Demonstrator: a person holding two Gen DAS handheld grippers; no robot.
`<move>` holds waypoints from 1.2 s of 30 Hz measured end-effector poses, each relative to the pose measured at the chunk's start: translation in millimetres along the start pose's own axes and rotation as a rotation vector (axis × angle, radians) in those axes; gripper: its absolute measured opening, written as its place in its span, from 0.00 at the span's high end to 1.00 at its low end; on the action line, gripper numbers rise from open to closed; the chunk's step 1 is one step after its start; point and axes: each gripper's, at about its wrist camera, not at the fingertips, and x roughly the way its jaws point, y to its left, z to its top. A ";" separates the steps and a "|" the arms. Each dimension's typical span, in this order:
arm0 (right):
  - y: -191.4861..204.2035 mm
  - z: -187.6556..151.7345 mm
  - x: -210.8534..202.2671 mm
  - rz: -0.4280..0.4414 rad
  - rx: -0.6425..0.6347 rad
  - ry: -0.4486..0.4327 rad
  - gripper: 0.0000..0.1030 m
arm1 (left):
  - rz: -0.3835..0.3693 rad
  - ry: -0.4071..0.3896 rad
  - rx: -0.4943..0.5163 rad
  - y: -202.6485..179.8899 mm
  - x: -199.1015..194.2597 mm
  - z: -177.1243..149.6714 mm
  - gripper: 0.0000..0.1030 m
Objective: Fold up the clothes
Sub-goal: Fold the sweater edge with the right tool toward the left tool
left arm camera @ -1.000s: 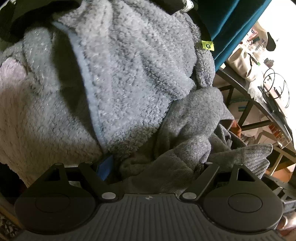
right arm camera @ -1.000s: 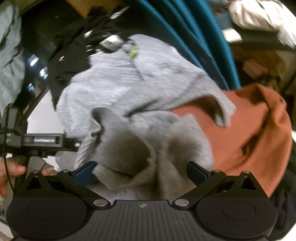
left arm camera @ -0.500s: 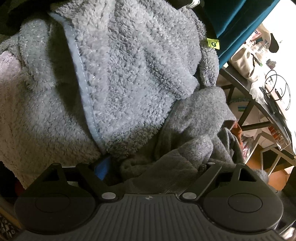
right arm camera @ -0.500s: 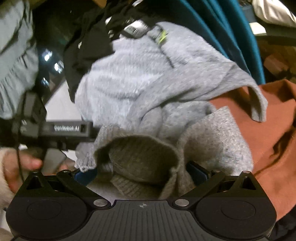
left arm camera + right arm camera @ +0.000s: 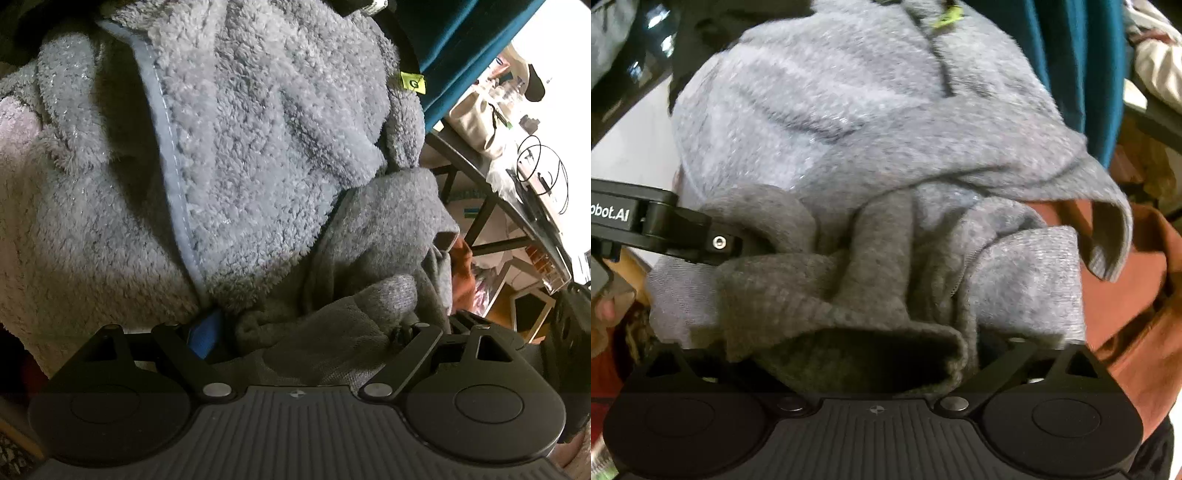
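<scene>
Lettering "bot.AI" (image 5: 609,216) beside grey knit (image 5: 827,295)

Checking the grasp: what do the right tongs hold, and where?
Cannot tell: right tongs have just been closing around the ribbed edge of the grey knit garment, pads hidden.

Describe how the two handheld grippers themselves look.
Both are matte black: a ribbed central body flanked by round discs, with silver pivot pins on angled link arms. The left gripper has a blue finger pad. In the right wrist view, its side bears white lettering ending "bot.AI".
</scene>
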 end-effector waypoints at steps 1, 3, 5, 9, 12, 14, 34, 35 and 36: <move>-0.6 -1.4 -2.8 0.005 -0.003 -0.002 0.37 | -0.013 0.002 -0.007 0.9 -0.6 -1.2 0.16; -8.3 -5.4 -12.2 0.051 0.017 -0.007 0.63 | -0.050 0.007 -0.017 2.3 -3.0 -4.5 0.16; -19.9 -10.2 -24.6 0.086 0.055 -0.026 0.68 | -0.085 0.012 -0.004 0.9 -6.9 -7.8 0.16; -52.3 -12.7 -52.4 0.069 0.163 -0.105 0.71 | -0.145 0.003 0.083 -7.9 -19.8 -13.0 0.15; -83.0 -11.2 -69.0 0.029 0.280 -0.186 0.72 | -0.167 -0.016 0.127 -14.2 -27.1 -16.4 0.09; -106.9 -6.8 -73.8 0.012 0.359 -0.223 0.73 | -0.169 -0.011 0.132 -17.2 -24.2 -19.7 0.07; -143.1 -23.7 -70.6 -0.041 0.448 -0.201 0.74 | 0.029 0.045 0.507 -96.3 80.2 -39.1 0.06; -141.7 -25.4 -70.5 -0.042 0.439 -0.197 0.74 | 0.041 0.052 0.520 -99.0 86.8 -38.0 0.05; -139.7 -26.9 -70.2 -0.047 0.425 -0.191 0.74 | 0.048 0.069 0.516 -99.8 93.1 -36.5 0.03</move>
